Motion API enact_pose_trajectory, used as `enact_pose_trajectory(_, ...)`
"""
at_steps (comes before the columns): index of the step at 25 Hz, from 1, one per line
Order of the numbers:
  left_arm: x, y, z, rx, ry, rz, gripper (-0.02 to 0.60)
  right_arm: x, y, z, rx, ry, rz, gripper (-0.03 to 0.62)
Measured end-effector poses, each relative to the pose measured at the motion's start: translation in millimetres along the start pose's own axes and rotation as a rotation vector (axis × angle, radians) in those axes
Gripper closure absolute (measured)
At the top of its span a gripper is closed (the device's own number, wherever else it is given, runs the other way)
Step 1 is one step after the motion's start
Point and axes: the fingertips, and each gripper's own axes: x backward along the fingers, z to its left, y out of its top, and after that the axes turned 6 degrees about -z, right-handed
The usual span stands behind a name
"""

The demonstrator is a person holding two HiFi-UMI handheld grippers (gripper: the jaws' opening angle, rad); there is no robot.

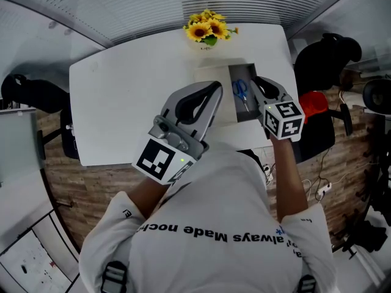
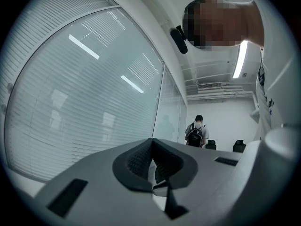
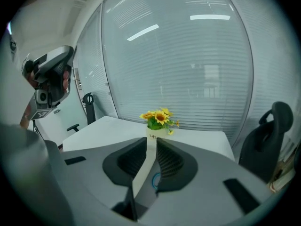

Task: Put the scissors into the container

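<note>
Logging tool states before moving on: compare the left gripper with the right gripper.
Left gripper: jaws meet at the tips; right gripper: jaws slightly apart. Left gripper faces the blinds, off the table; right gripper tilts down toward the container holding the scissors. Both are empty.

White table (image 1: 122, 102) on wood-grain floor (image 1: 85, 188), pot of yellow sunflowers (image 1: 208, 30) at its far edge. Black office chairs (image 1: 327, 57) either side. Beyond, curved glass wall with white blinds (image 3: 188, 65); ceiling strip light (image 2: 242, 60); distant person with backpack (image 2: 196, 134).
</note>
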Motion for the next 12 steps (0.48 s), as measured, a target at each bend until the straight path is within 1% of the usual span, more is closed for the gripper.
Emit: enact_pose_trajectory(12, -2.5, -3.4, -2.0, 0.003, -0.003, 0.017, 0.561, 36.0, 51.3, 14.0, 0.103, -0.017, -0.149, 0.539)
